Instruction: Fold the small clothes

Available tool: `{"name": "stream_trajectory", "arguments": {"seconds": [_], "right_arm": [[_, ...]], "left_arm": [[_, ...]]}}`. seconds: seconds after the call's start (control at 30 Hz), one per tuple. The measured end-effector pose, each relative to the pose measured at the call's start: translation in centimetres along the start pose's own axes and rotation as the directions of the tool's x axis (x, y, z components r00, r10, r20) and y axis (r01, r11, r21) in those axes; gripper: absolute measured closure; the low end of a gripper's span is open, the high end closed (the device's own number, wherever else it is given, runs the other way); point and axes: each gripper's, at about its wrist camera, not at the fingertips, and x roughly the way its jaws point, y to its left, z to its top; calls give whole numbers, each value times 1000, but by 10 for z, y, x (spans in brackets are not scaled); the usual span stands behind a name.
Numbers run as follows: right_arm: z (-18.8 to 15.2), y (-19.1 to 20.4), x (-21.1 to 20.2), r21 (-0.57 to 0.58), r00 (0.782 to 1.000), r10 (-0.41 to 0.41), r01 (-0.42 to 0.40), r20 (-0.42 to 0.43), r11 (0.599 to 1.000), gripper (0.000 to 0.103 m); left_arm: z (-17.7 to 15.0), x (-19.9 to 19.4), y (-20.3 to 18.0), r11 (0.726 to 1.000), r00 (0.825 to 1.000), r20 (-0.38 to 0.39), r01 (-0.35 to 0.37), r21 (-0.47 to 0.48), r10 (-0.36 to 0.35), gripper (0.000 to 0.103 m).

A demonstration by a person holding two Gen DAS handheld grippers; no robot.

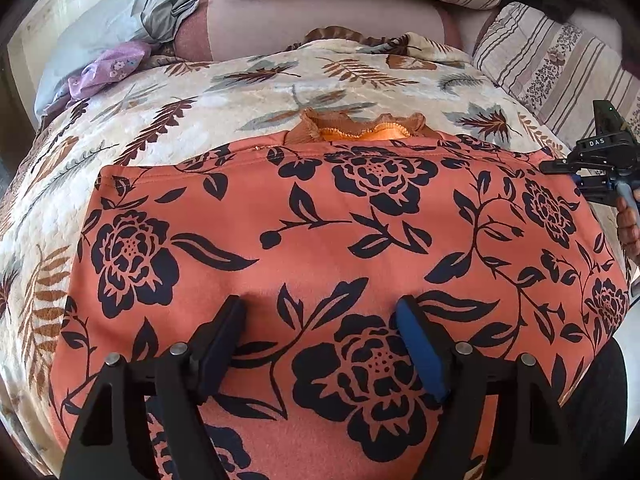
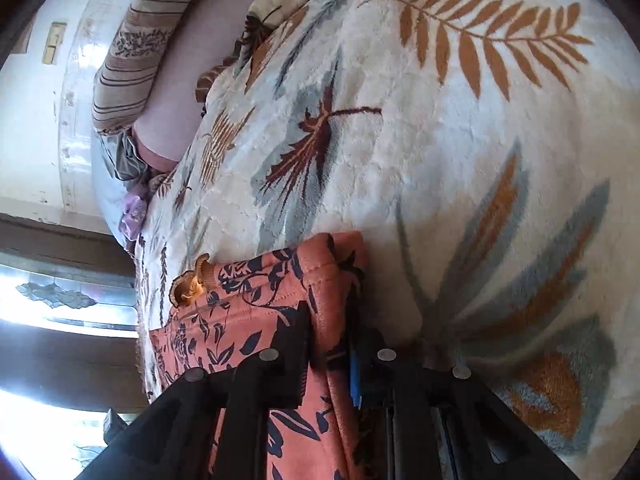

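Observation:
An orange garment with a black flower print lies spread flat on a cream leaf-patterned blanket. An orange ruffled edge peeks out at its far side. My left gripper is open, its fingertips resting on the garment's near middle. My right gripper is shut on the garment's right edge, the cloth pinched between its fingers. It also shows in the left wrist view at the garment's far right corner.
Striped cushions lie along the back and right of the sofa. A grey cloth and a purple cloth sit at the back left. A window and dark frame lie to the left.

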Motion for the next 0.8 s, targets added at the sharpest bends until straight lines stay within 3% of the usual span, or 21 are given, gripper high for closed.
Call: {"name": "stream_trajectory", "arguments": {"seconds": [0.07, 0.1, 0.17, 0.2, 0.23, 0.27, 0.33, 0.37, 0.4, 0.43, 0.53, 0.57, 0.6, 0.67, 0.7, 0.77, 0.8], "right_arm": [[-1, -12, -1, 101, 999, 11, -16, 51, 995, 87], [-4, -12, -2, 126, 997, 23, -32, 75, 991, 80], [-15, -4, -11, 85, 993, 18, -28, 120, 996, 58], [-22, 3, -17, 61, 990, 12, -21, 142, 998, 30], [-29, 8, -27, 49, 985, -25, 17, 173, 999, 19], [-38, 14, -37, 44, 974, -76, 69, 212, 997, 19], [-57, 24, -57, 6, 962, -63, 64, 265, 998, 18], [-66, 32, -63, -15, 960, -43, 49, 275, 999, 18], [-78, 39, -69, -38, 960, -23, 35, 280, 999, 18], [-88, 49, -71, -65, 963, -2, 21, 271, 998, 18], [-122, 82, -70, -144, 973, 55, -22, 224, 989, 18], [-133, 91, -66, -162, 978, 72, -40, 197, 986, 18], [-144, 97, -65, -180, 981, 92, -61, 173, 982, 18], [-164, 109, -56, -207, 986, 100, -70, 134, 976, 18], [-171, 112, -49, -219, 990, 91, -66, 107, 973, 18], [-181, 116, -36, -240, 995, 65, -44, 80, 970, 18], [-184, 117, -29, -247, 997, 52, -34, 64, 968, 18]], "left_arm": [[3, -5, 5, 999, 999, -5, 35, -13, -35, 25], [4, -10, 11, 998, 999, -1, 54, -28, -54, 25], [2, -32, 33, 996, 997, 64, 38, -82, -33, 25], [-2, -45, 50, 992, 995, 103, 20, -126, -7, 25], [-8, -56, 70, 983, 992, 126, 4, -182, 20, 25], [-16, -64, 91, 970, 991, 128, -10, -243, 42, 25], [-38, -61, 132, 934, 997, 55, -34, -354, 57, 30], [-49, -52, 148, 923, 999, -13, -51, -381, 50, 68], [-59, -42, 158, 920, 998, -63, -15, -391, -10, 81], [-64, -46, 162, 918, 999, -27, 23, -396, -37, 81], [-51, -56, 155, 934, 998, -36, 27, -356, -43, 82], [-45, -58, 156, 935, 997, -31, 51, -352, -66, 75], [-38, -59, 158, 932, 995, -12, 92, -351, -103, 56], [-21, -61, 169, 924, 986, 70, 167, -345, -152, 32], [-9, -56, 174, 925, 983, 98, 177, -336, -153, 32], [19, -29, 186, 922, 981, 76, 195, -333, -180, 34], [32, -9, 194, 913, 977, 51, 210, -350, -206, 50]]}}
